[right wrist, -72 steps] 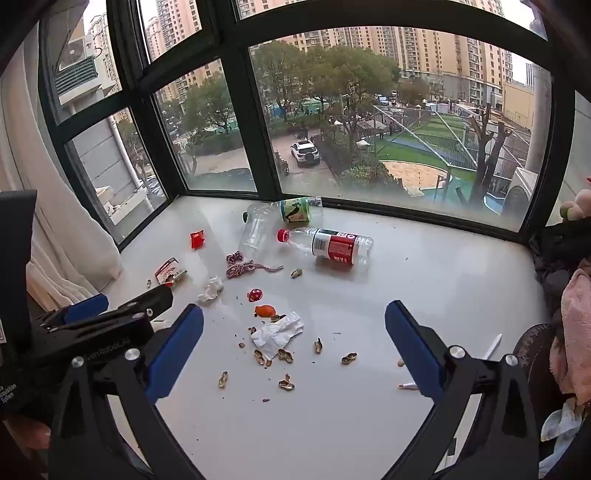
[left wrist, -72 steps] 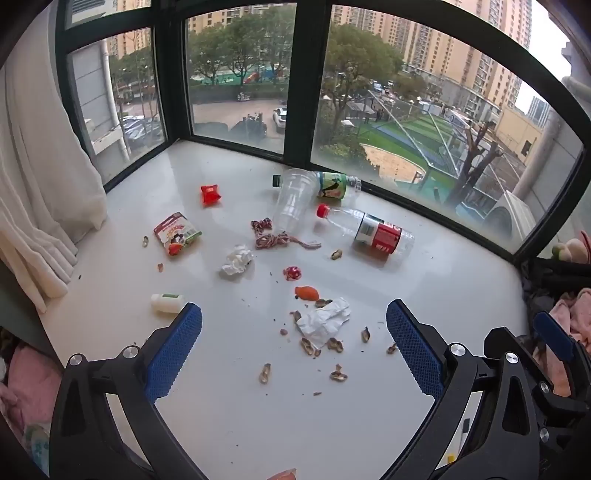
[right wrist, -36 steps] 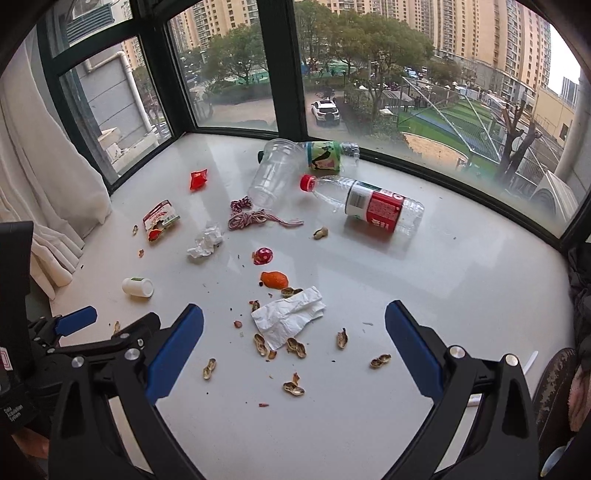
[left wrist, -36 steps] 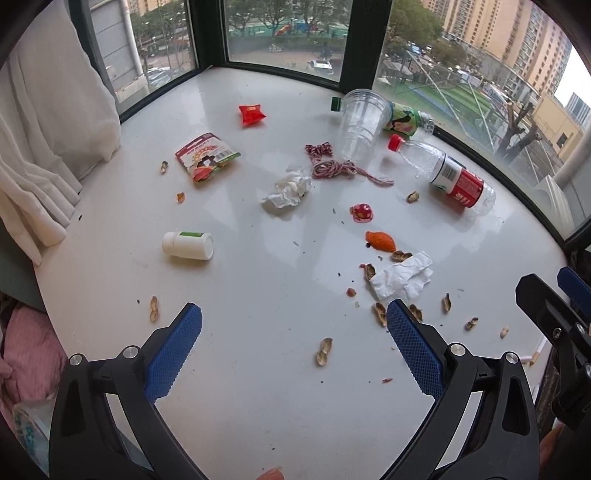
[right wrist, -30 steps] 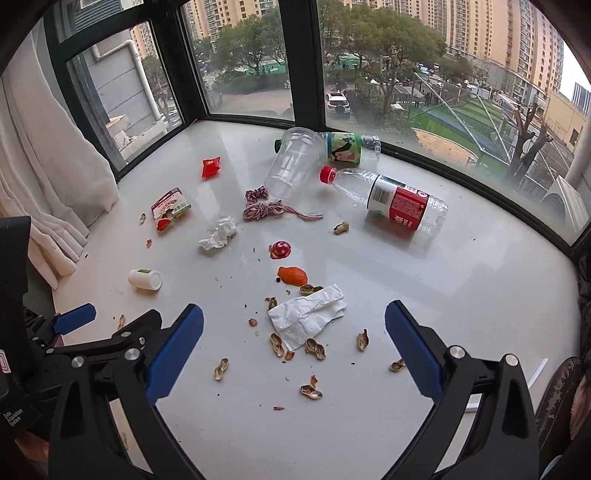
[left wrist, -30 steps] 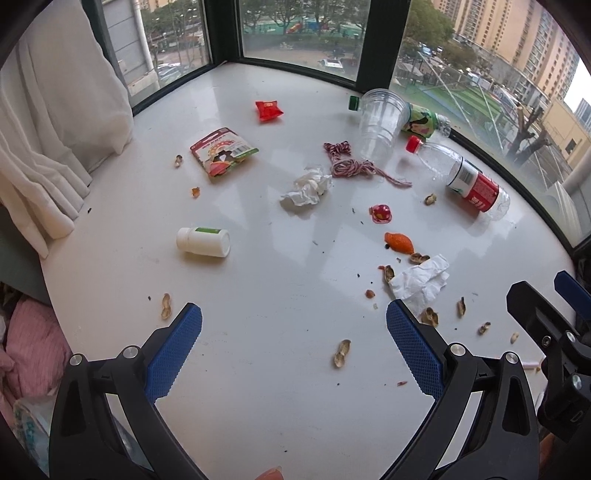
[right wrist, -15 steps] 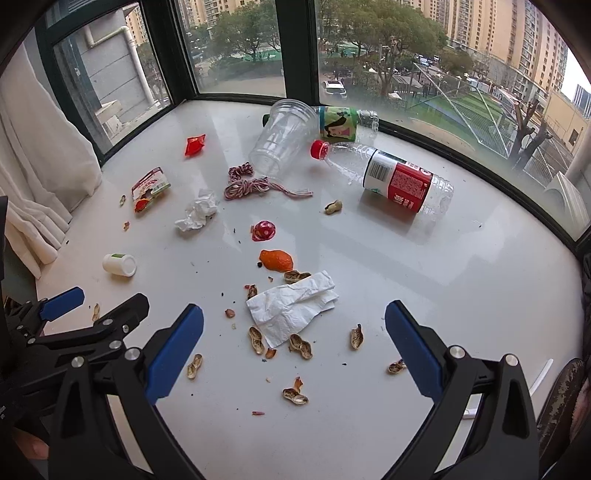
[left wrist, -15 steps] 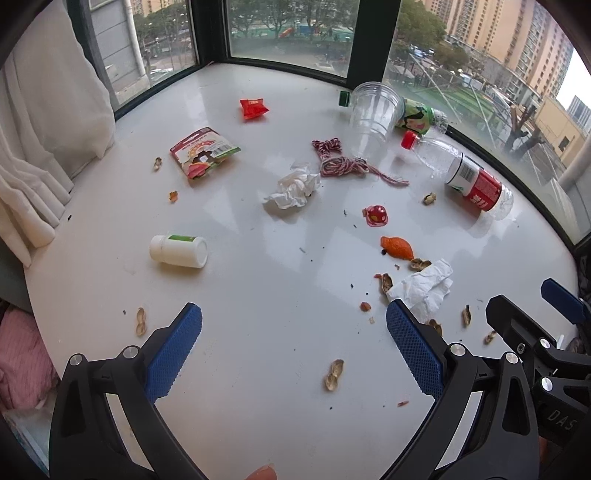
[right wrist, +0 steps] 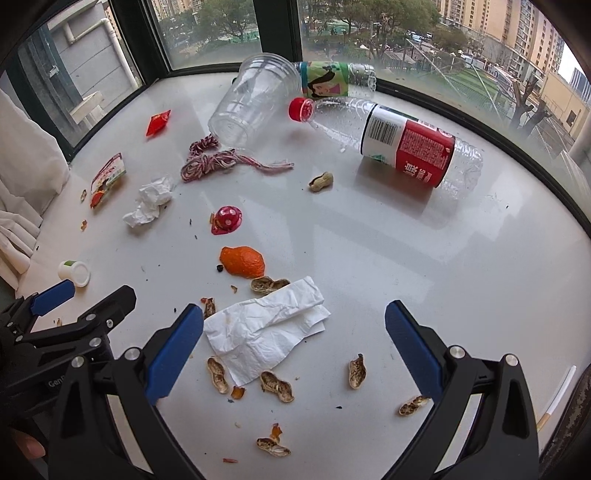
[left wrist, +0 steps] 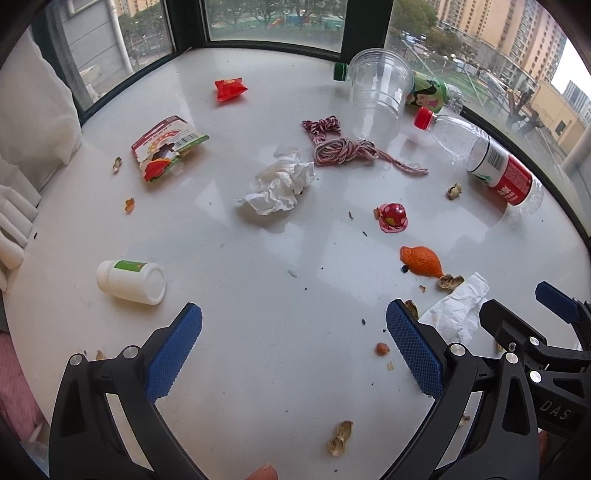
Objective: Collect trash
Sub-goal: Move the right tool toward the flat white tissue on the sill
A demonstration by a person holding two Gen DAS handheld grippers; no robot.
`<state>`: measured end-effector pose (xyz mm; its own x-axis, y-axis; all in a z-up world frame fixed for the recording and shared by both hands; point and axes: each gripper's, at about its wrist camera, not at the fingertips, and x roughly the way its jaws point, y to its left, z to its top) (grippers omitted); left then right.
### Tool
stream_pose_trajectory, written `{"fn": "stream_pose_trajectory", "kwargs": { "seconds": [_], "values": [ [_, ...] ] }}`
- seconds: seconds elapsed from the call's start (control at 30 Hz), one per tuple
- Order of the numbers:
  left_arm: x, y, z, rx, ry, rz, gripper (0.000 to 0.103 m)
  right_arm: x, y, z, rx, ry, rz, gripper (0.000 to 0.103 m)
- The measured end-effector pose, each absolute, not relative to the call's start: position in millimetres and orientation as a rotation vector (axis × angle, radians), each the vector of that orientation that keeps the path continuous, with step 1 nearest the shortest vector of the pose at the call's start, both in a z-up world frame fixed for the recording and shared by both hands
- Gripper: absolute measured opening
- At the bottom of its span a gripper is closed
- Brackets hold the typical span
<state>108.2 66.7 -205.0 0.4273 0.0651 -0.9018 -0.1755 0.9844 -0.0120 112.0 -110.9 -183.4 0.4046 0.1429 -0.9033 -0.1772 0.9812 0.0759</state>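
Note:
Trash lies scattered on a white window ledge (left wrist: 258, 332). My left gripper (left wrist: 293, 343) is open and empty above bare ledge, with a small white bottle (left wrist: 129, 281) to its left and a crumpled tissue (left wrist: 280, 184) beyond. My right gripper (right wrist: 293, 341) is open and empty, low over a flat white tissue (right wrist: 266, 328) ringed by peanut shells (right wrist: 277, 386). An orange peel (right wrist: 242, 261), a red dotted wrapper (right wrist: 227, 219), striped string (right wrist: 218, 162), a clear cup (right wrist: 255, 99), a red-label bottle (right wrist: 399, 142) and a green-label bottle (right wrist: 332, 83) lie further off.
A red-green snack packet (left wrist: 166, 147) and a small red packet (left wrist: 229, 88) lie at the far left. A white curtain (left wrist: 22, 147) hangs on the left. Dark window frames (right wrist: 280, 29) bound the ledge behind. A cigarette (right wrist: 557, 398) lies at the right edge.
Both grippers have moved forward and lower toward the ledge; the trash looks larger. The right gripper has come down close over the flat tissue. Both stay open.

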Motion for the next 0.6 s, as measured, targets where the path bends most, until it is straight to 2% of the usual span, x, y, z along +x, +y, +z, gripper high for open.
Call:
{"fn": "stream_pose_trajectory", "kwargs": {
  "seconds": [0.33,0.4,0.47,0.6],
  "values": [
    [117,69,-227,-0.09,1.158,0.186,0.096,121,-106,-211,-0.059,1.192,0.2,0.096],
    [117,70,-231,-0.1,1.167,0.185,0.094,122,-105,-216,-0.064,1.206,0.201,0.096],
    [116,69,-233,-0.098,1.167,0.171,0.087,122,-103,-219,-0.074,1.213,0.2,0.096],
    [118,67,-239,-0.08,1.177,0.167,0.086,123,-103,-225,-0.08,1.236,0.195,0.096]
  ]
}}
